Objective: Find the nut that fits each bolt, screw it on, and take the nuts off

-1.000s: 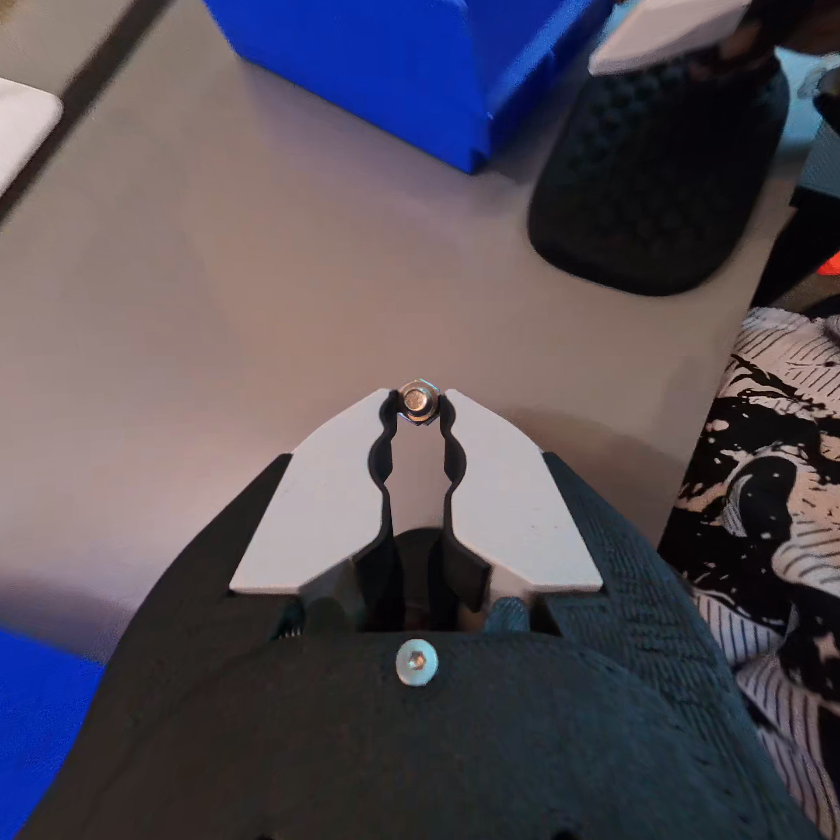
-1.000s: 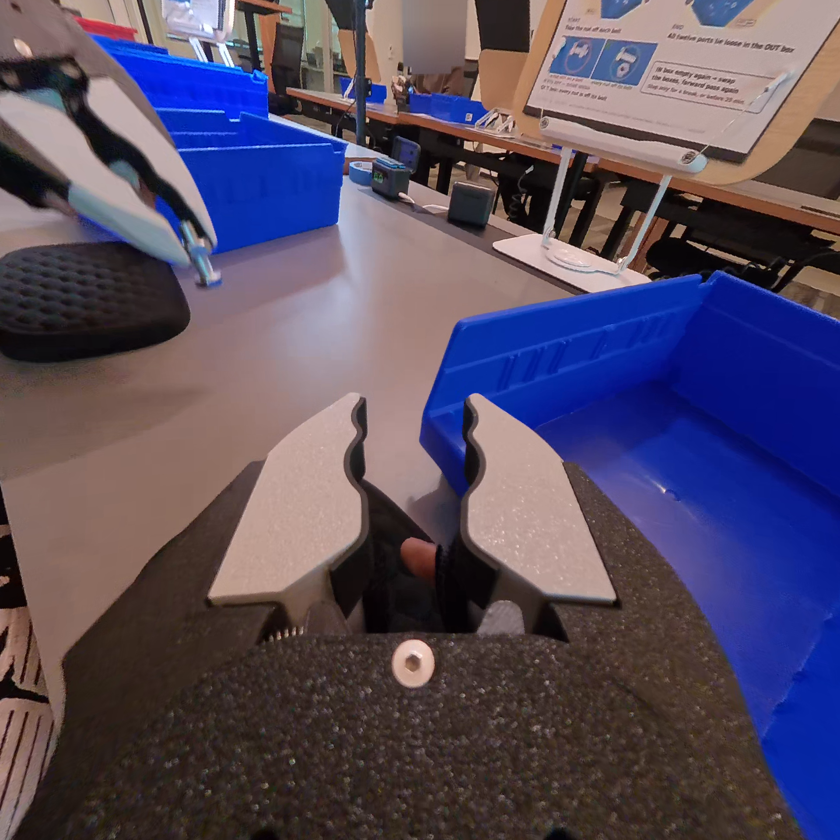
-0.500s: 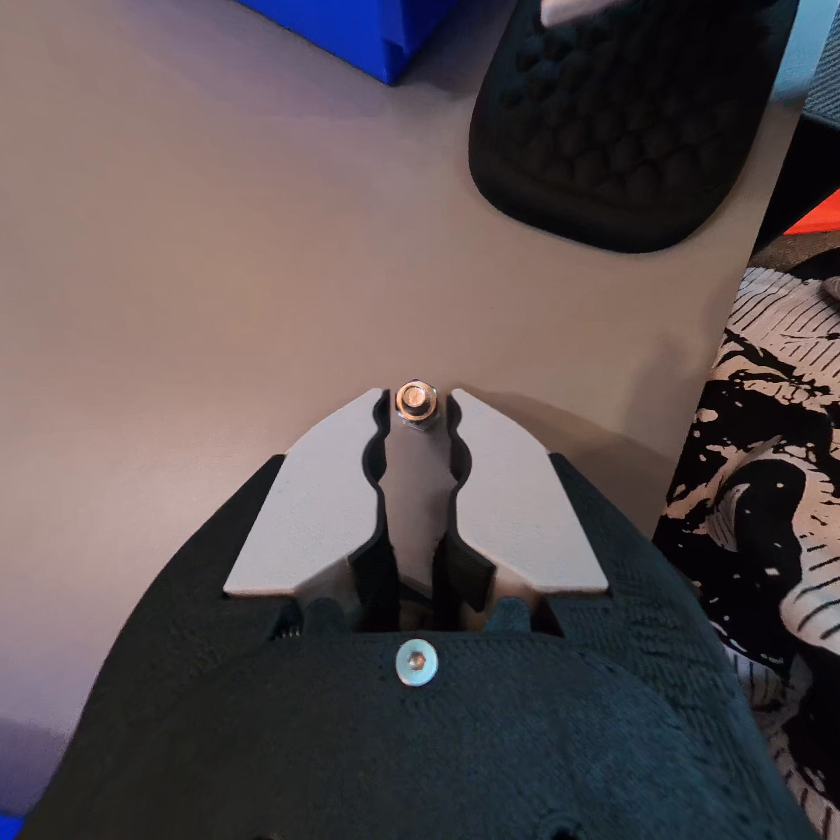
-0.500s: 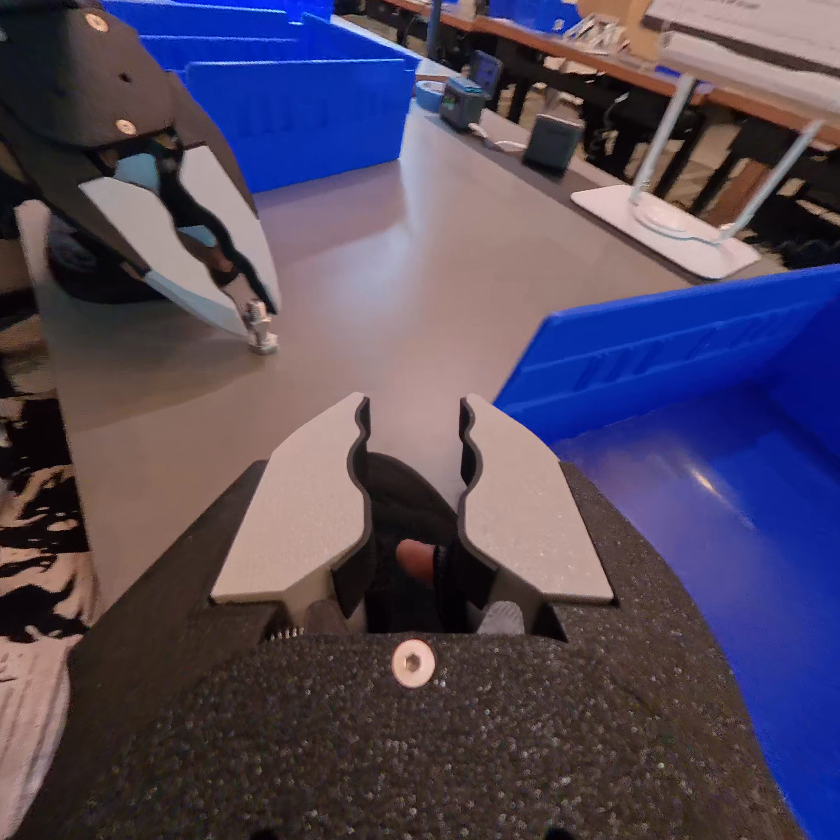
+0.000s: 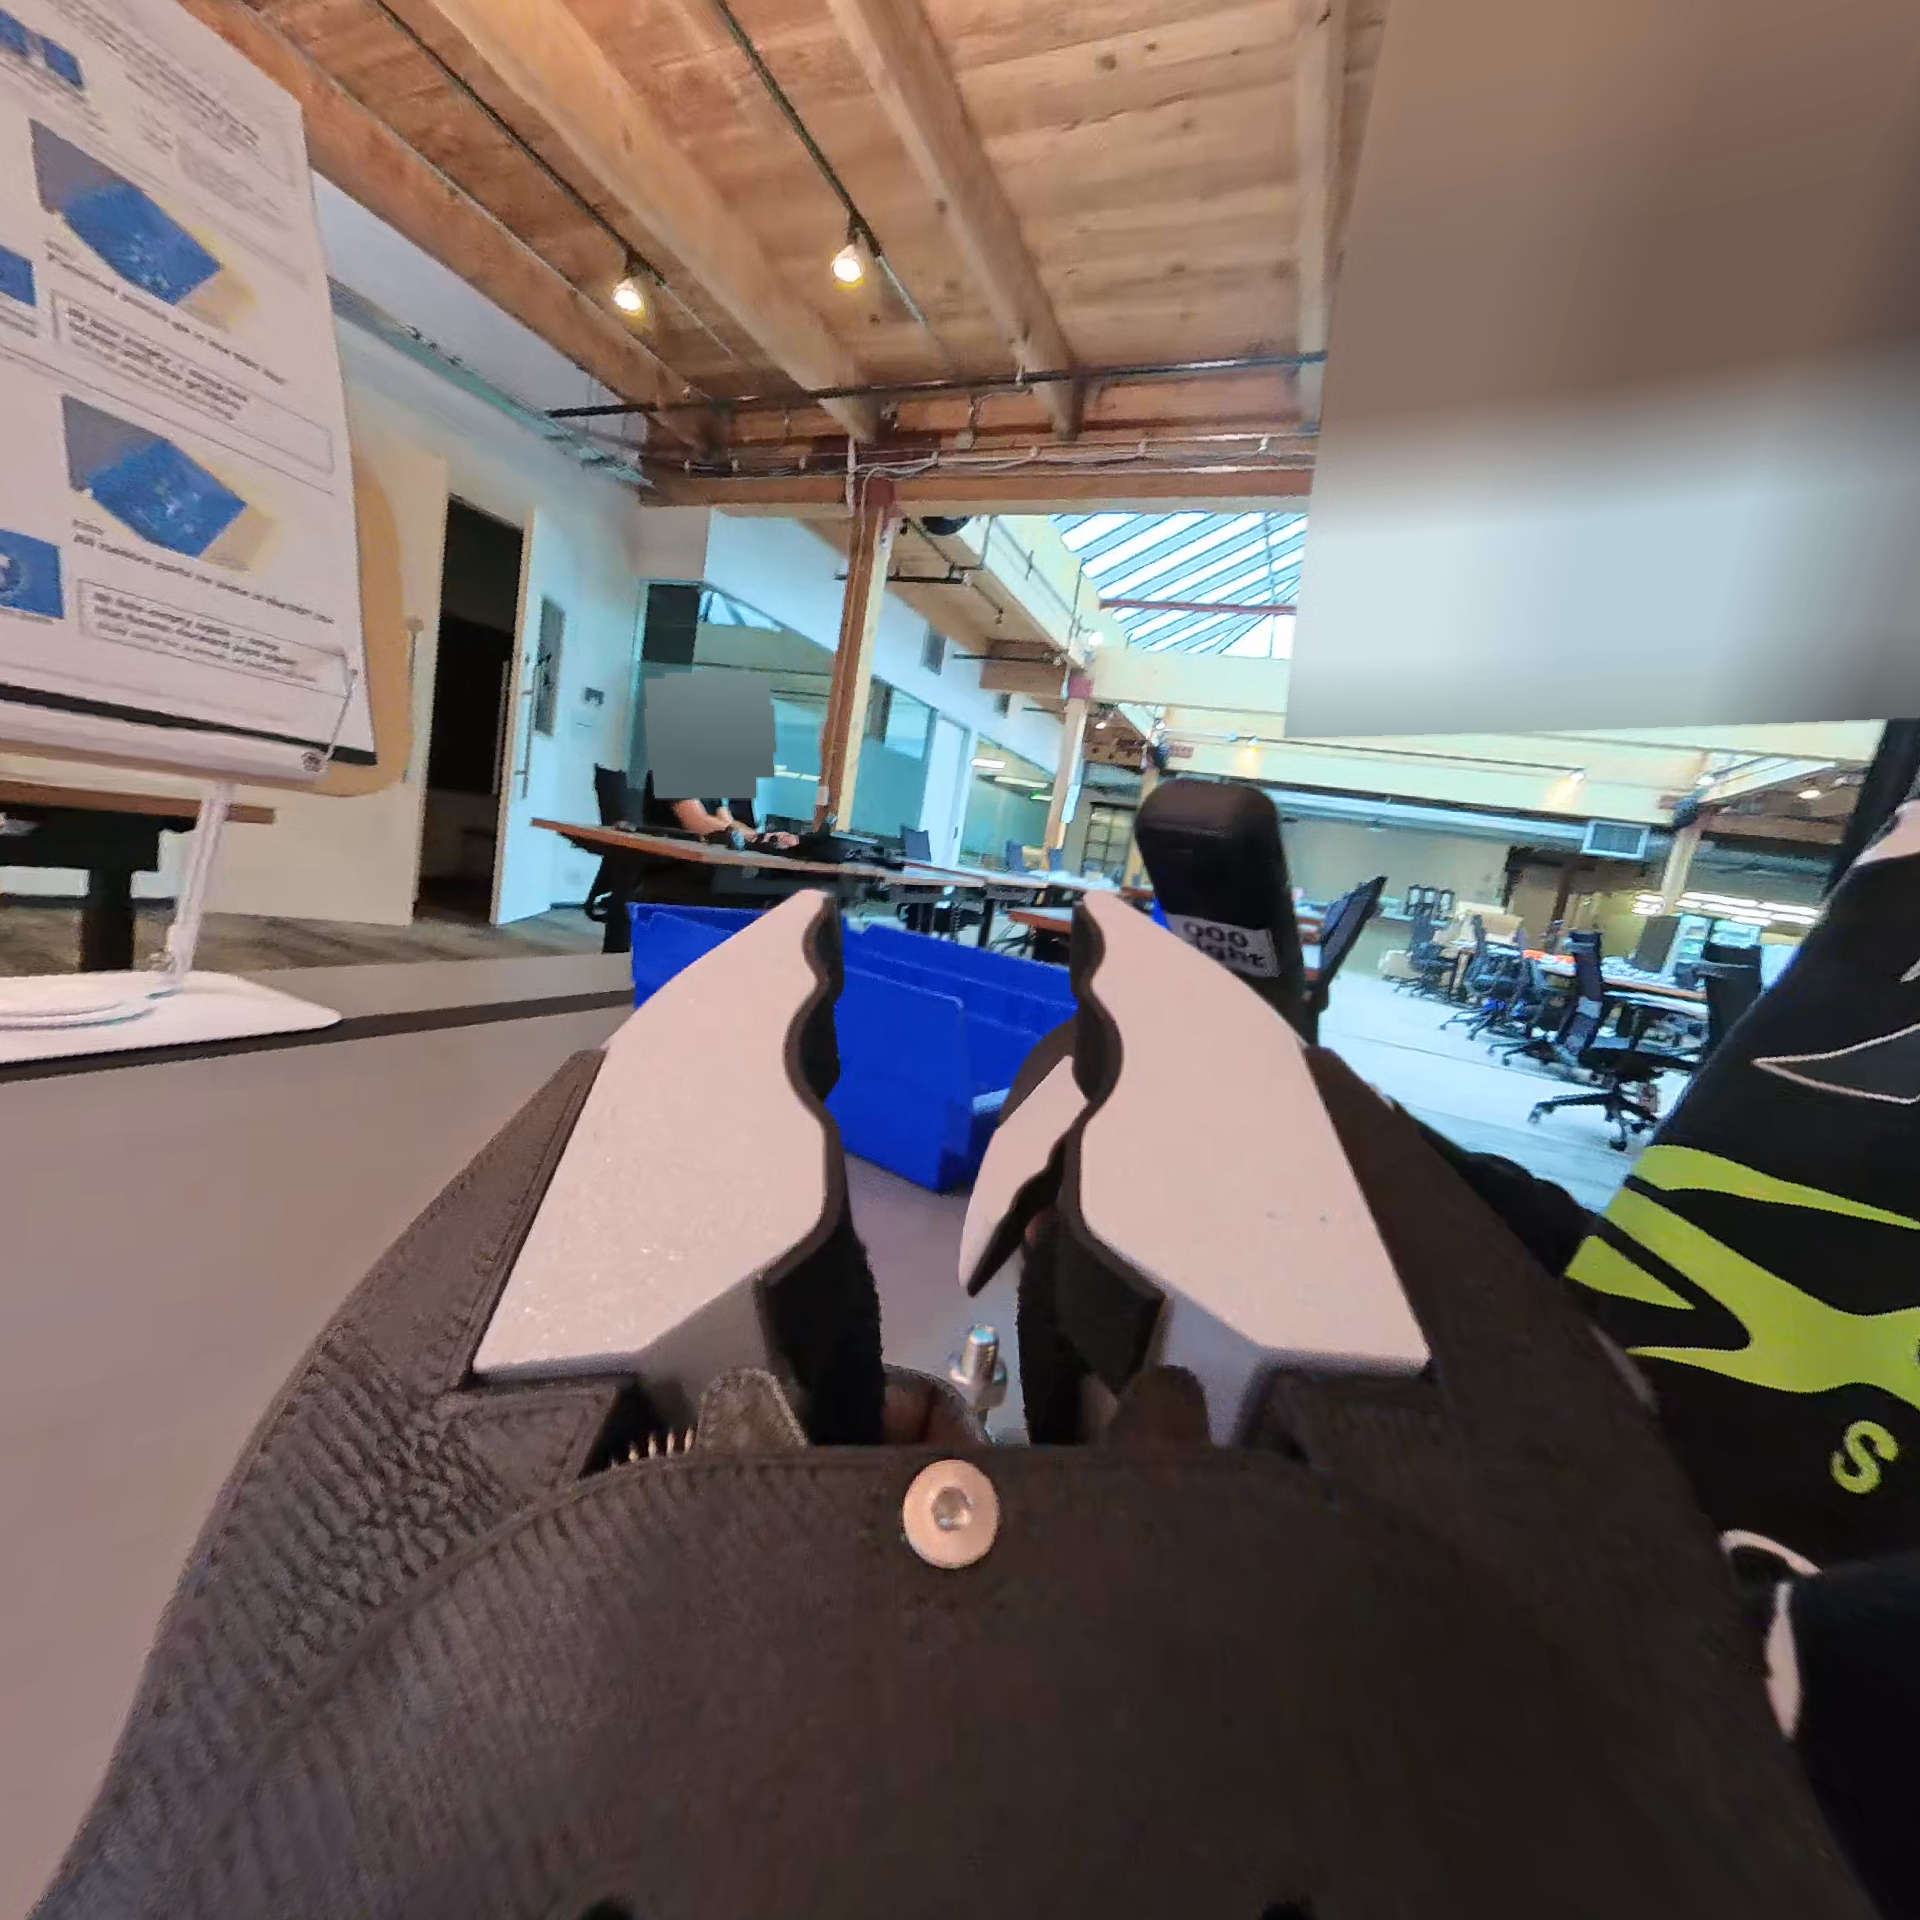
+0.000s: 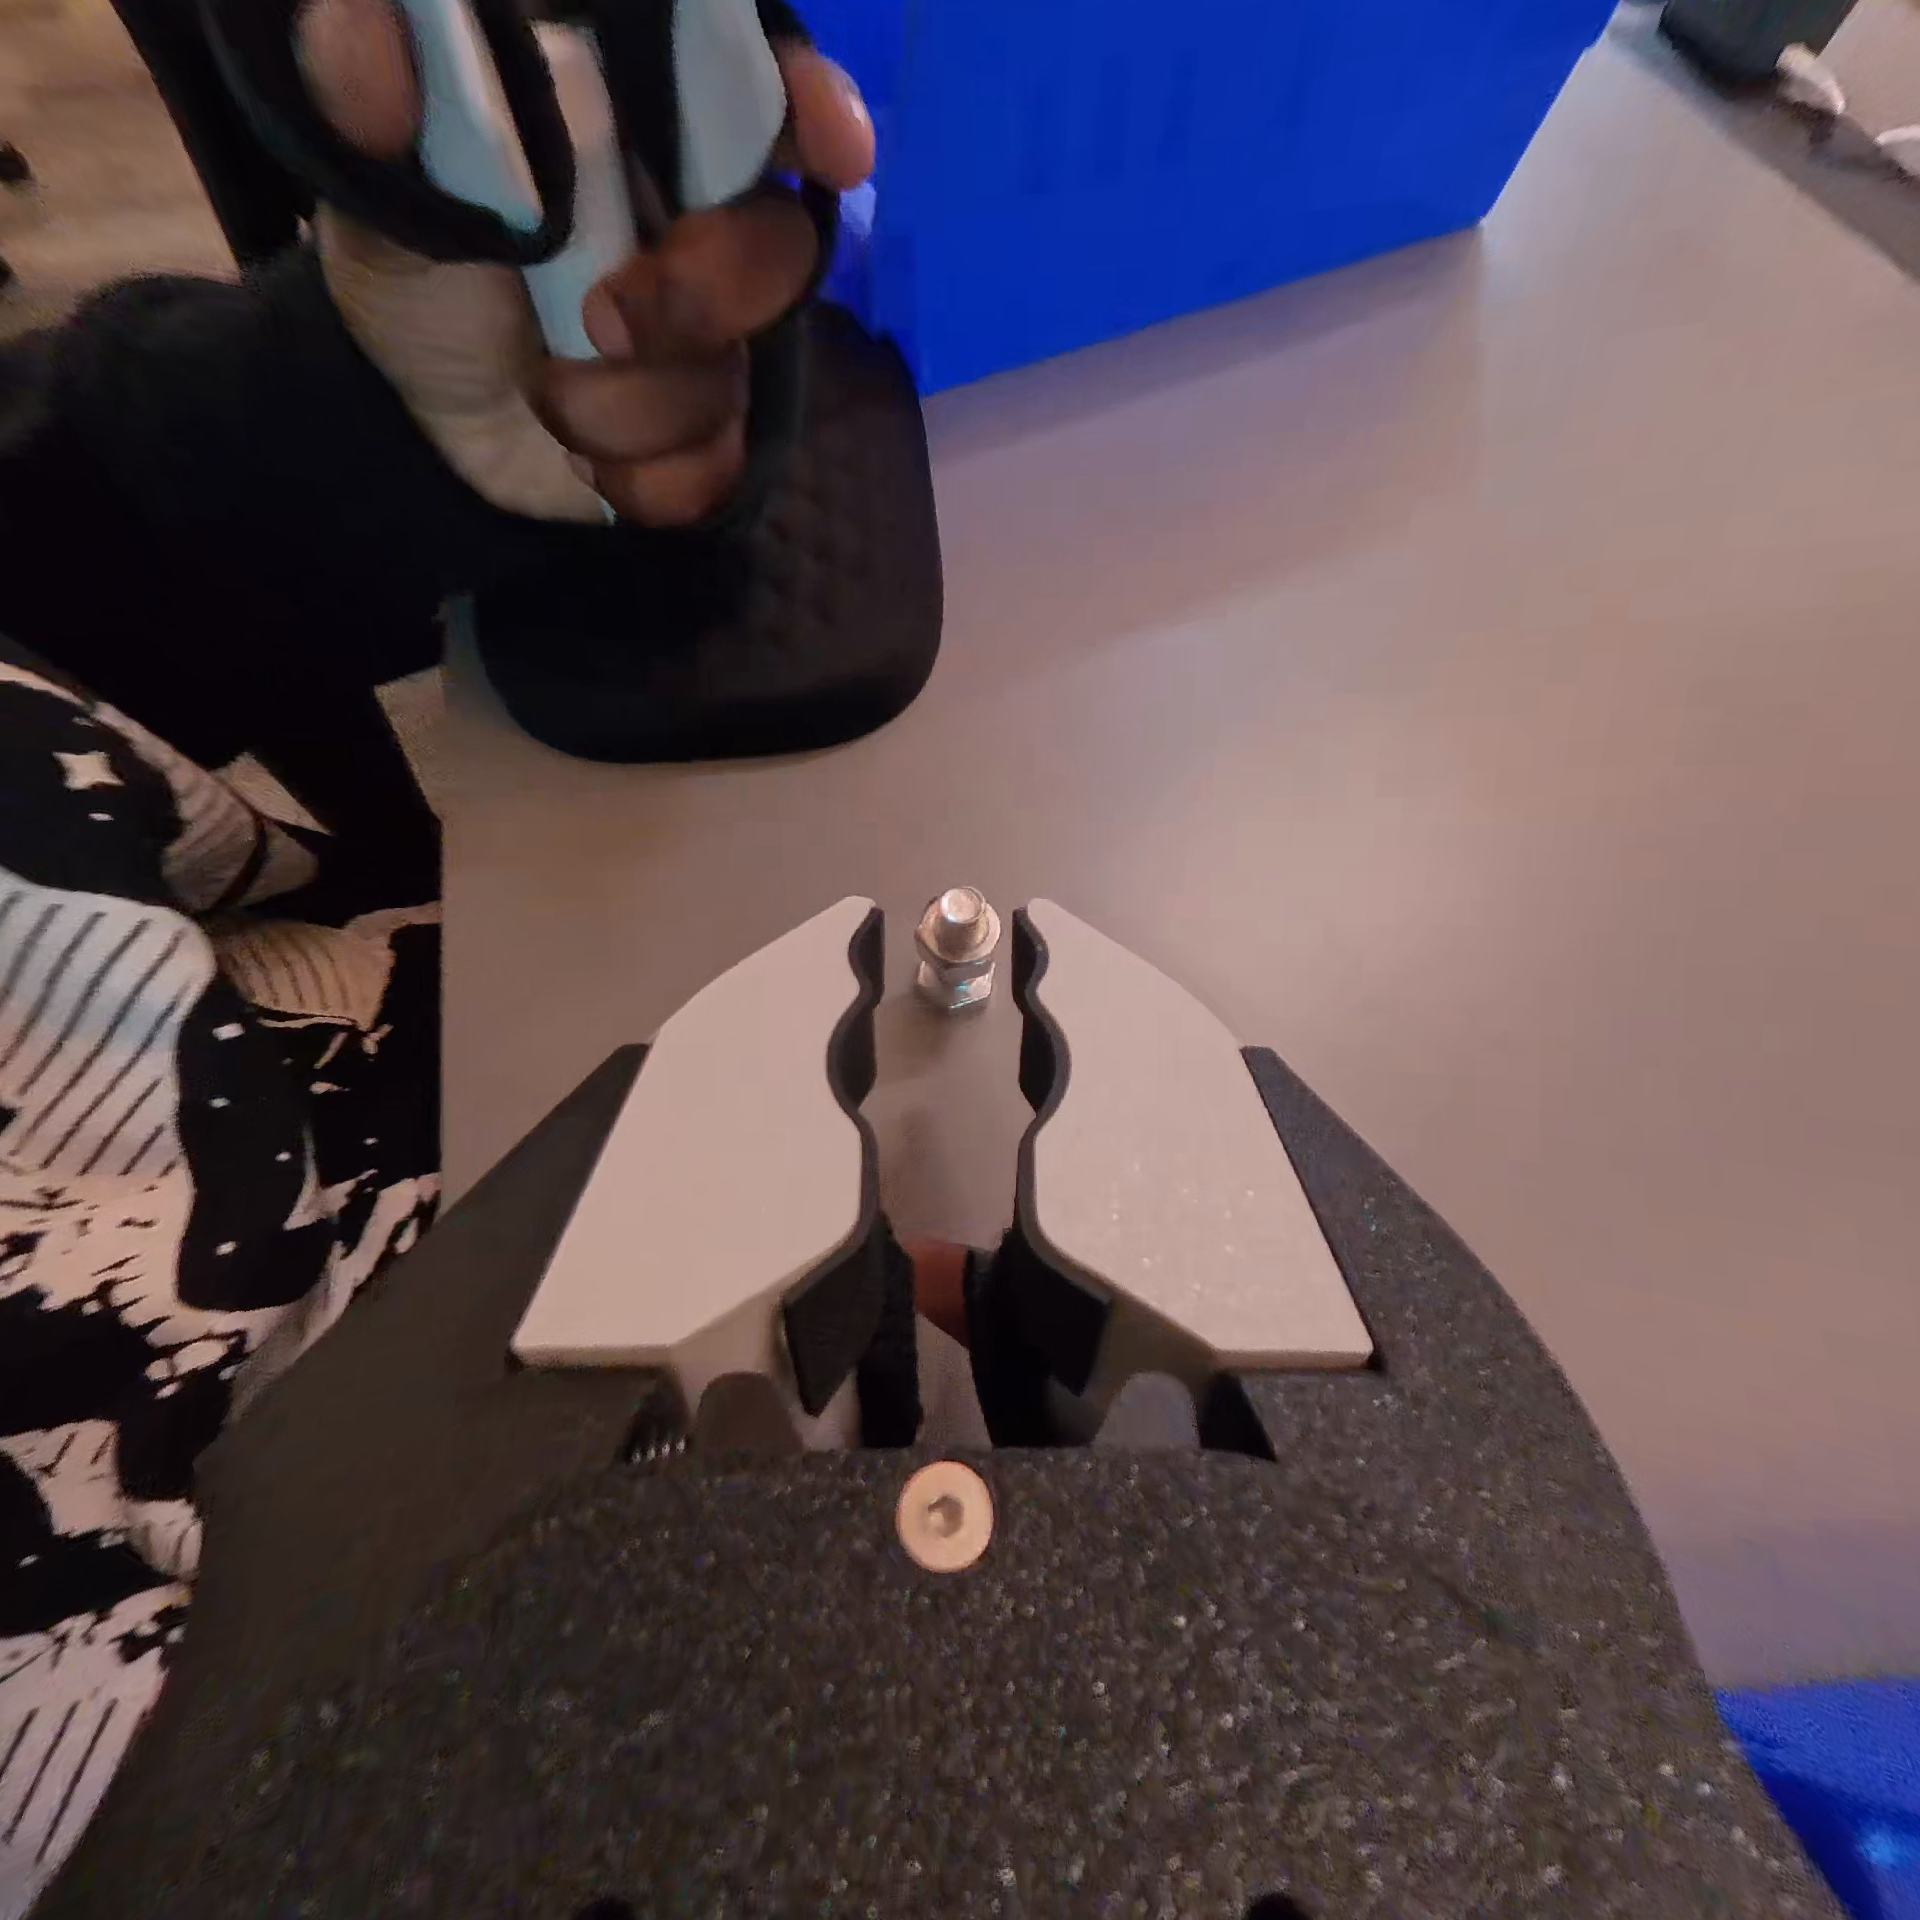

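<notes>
A silver bolt (image 6: pixel 954 961) stands head down on the grey table (image 6: pixel 1455 727), with a hex nut (image 6: pixel 956 933) threaded near its top. My right gripper (image 6: pixel 948 920) points down over it, one fingertip on each side. A gap shows between each pad and the nut, so the gripper is open and holds nothing. My left gripper (image 5: pixel 956 914) is wide open and empty. It is raised and tilted toward the room. Low between its fingers, the left wrist view shows the bolt (image 5: pixel 979 1356) and a right-gripper finger (image 5: pixel 1023 1174) above it.
A blue bin (image 6: pixel 1195 125) stands behind the bolt and also shows in the left wrist view (image 5: pixel 914 1039). A black textured pad (image 6: pixel 727 644) lies to the left of the bolt. A hand (image 6: pixel 644 343) holds the left gripper above the pad. An instruction board (image 5: pixel 156 416) stands on the far side of the table.
My left gripper set the bolt with its nut upright on the table, opened, and lifted away tilting upward. My right gripper swung over from the blue bin to straddle the bolt, and its jaws narrowed.
</notes>
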Motion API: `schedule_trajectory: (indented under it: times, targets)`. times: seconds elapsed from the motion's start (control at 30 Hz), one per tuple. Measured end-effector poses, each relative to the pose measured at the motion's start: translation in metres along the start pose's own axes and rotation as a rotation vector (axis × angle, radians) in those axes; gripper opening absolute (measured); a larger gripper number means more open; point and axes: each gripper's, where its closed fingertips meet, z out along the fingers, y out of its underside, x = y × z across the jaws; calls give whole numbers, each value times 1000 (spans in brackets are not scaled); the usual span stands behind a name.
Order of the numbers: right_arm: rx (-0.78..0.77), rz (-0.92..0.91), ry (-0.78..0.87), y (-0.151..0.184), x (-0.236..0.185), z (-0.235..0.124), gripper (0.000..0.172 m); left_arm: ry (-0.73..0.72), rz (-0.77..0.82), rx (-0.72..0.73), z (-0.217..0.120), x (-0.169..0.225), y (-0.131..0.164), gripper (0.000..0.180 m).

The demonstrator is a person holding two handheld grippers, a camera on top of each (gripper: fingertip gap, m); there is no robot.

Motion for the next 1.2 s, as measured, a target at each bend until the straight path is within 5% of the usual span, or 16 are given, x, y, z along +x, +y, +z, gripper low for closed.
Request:
schedule_trajectory:
  times: [0.43,0.8,1.2]
  targets:
    - [-44,15,1,2,4,11,10,20,16,-65,5,4,14,42]
    - [221,61,28,-81,8,-51,9,-137,336,-541,33,8,83,54]
    - [223,49,-13,-95,-6,-50,9,-107,321,-520,40,22,87,27]
